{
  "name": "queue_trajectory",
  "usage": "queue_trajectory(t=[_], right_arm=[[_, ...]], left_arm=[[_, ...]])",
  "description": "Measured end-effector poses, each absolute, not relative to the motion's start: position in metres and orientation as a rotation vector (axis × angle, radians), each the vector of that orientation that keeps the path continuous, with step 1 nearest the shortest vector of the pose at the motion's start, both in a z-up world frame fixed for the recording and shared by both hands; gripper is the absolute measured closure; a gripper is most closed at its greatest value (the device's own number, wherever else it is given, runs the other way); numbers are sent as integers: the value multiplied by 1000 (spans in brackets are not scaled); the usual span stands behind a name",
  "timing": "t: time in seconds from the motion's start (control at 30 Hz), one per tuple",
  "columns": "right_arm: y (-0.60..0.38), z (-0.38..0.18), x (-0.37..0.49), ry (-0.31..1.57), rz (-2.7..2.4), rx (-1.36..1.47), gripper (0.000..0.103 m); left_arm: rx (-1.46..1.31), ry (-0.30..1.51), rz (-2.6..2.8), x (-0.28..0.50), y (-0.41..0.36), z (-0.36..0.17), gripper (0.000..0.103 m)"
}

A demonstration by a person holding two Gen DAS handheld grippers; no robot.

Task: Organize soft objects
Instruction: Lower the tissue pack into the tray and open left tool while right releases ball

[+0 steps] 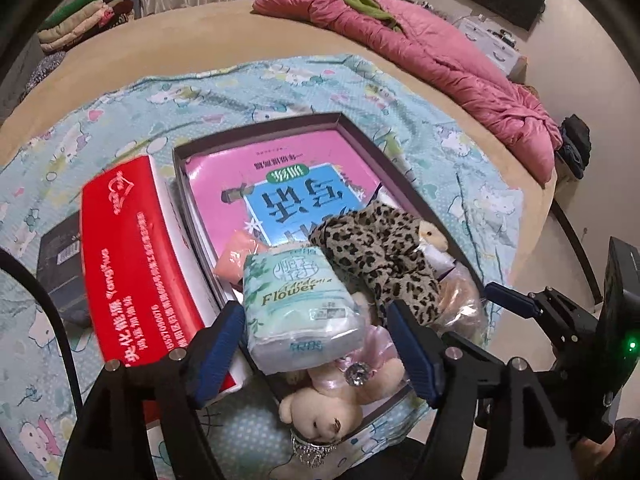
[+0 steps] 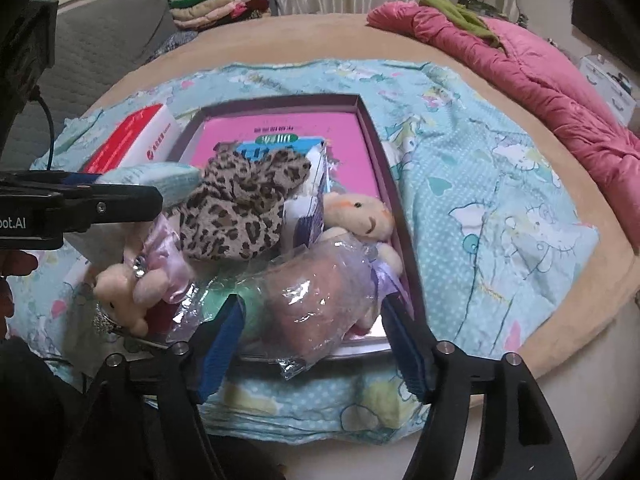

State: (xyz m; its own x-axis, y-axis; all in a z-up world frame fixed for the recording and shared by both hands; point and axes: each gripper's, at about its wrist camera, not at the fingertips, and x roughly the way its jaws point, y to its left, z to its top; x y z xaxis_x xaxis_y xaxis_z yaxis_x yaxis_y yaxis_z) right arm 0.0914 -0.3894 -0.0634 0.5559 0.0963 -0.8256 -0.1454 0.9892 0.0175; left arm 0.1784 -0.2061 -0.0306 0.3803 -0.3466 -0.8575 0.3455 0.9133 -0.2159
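A shallow purple box (image 1: 256,136) lies on the bed with a pink book (image 1: 304,160) in it. Piled at its near end are a pale green tissue pack (image 1: 304,304), a leopard-print soft toy (image 1: 384,256), a cream teddy bear (image 1: 320,412) in pink ribbon and a bagged brownish plush (image 2: 316,300). My left gripper (image 1: 316,346) is open, the tissue pack between its blue pads with gaps on both sides. My right gripper (image 2: 314,340) is open around the bagged plush, with no pad pressing on it. A second cream plush (image 2: 360,216) lies behind the bag.
A red and white tissue box (image 1: 136,264) stands left of the purple box, with a dark box (image 1: 60,264) beyond it. A blue cartoon-print sheet (image 1: 240,88) covers the bed. A pink quilt (image 1: 440,52) lies at the back right and folded clothes (image 1: 80,20) at the back left.
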Motion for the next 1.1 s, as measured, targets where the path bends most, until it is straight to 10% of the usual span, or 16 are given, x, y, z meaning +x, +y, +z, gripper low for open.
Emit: queue_trajectory(t=[1.1], right_arm=[[-335,51,4,823,-21,190,21]], left_arm=[[11,963,-303,75,-126,44,14]])
